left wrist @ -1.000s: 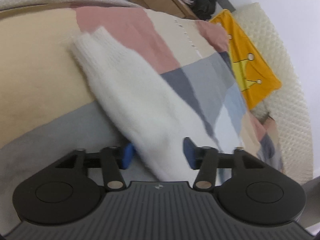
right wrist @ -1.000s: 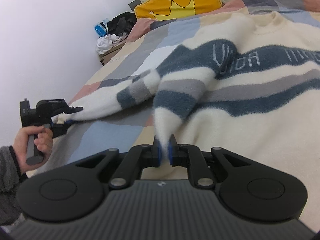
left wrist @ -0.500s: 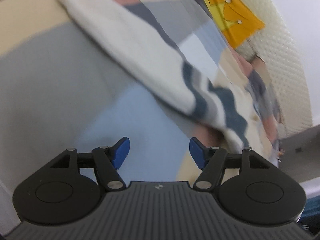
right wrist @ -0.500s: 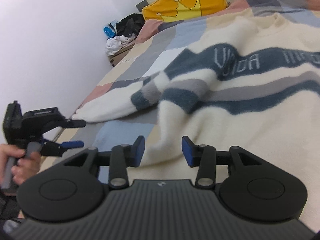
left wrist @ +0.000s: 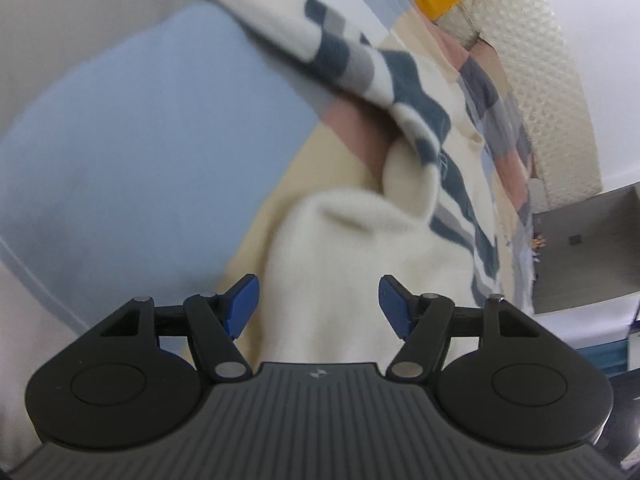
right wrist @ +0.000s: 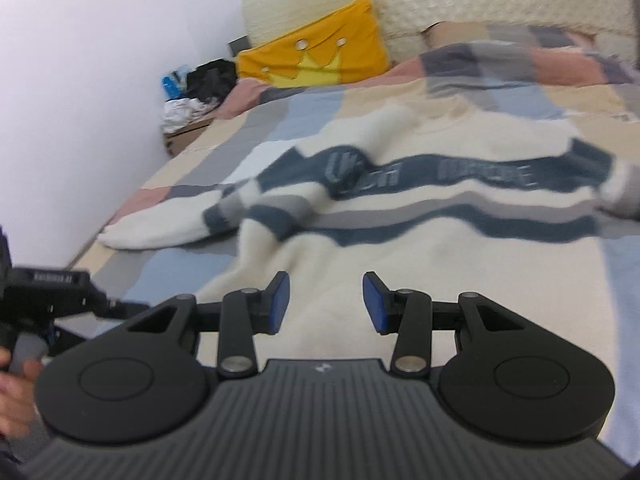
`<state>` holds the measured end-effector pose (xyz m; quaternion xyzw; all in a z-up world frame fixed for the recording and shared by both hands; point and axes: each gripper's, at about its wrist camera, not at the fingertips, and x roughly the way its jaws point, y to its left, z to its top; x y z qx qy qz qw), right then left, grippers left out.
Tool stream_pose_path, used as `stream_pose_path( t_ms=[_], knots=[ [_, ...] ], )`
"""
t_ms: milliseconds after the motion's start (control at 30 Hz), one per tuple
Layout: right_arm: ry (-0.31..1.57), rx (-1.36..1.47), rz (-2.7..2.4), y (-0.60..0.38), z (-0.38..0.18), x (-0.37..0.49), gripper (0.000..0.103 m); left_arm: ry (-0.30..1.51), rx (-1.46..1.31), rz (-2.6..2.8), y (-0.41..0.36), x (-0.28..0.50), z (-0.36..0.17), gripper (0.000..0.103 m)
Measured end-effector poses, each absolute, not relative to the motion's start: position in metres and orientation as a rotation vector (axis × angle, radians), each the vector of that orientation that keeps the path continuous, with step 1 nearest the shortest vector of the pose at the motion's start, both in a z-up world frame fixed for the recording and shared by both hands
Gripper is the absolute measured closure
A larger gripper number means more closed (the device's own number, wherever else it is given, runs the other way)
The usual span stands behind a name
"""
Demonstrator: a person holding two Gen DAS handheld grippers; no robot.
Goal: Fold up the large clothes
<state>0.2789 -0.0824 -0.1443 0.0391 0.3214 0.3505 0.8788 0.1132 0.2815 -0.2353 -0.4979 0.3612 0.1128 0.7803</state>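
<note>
lying flat on the patchwork bed cover (right wrist: 280, 120), the striped sweater (right wrist: 420, 248) has one sleeve out toward 9 o'clock. left gripper (left wrist: 318, 304) and right gripper (right wrist: 326, 304) both spread apart, gripping nothing.

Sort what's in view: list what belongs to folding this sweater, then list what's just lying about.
Belongs to the job:
- striped sweater
- left claw, open
- right claw, open
- bed cover, the work surface

Lying about:
- yellow crown pillow
- cardboard box of clothes by the wall
</note>
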Motion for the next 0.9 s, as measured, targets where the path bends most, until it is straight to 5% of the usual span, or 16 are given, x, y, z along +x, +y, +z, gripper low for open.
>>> stream_pose_path(
  t_ms=[133, 267, 600, 900],
  knots=[
    [0.719, 0.104, 0.658, -0.139, -0.149, 0.26, 0.06, 0.777, -1.063, 0.202, 0.268, 0.11, -0.25, 0.032],
    [0.814, 0.411, 0.598, -0.201, -0.147, 0.266, 0.06, 0.788, -1.034, 0.204, 0.264, 0.113, -0.252, 0.032],
    [1.063, 0.576, 0.312, -0.235, -0.165, 0.286, 0.058, 0.818, -1.034, 0.211, 0.268, 0.115, -0.258, 0.032],
    [1.174, 0.419, 0.087, -0.203, -0.199, 0.294, 0.059, 0.892, -1.012, 0.205, 0.263, 0.124, -0.271, 0.033]
  ],
)
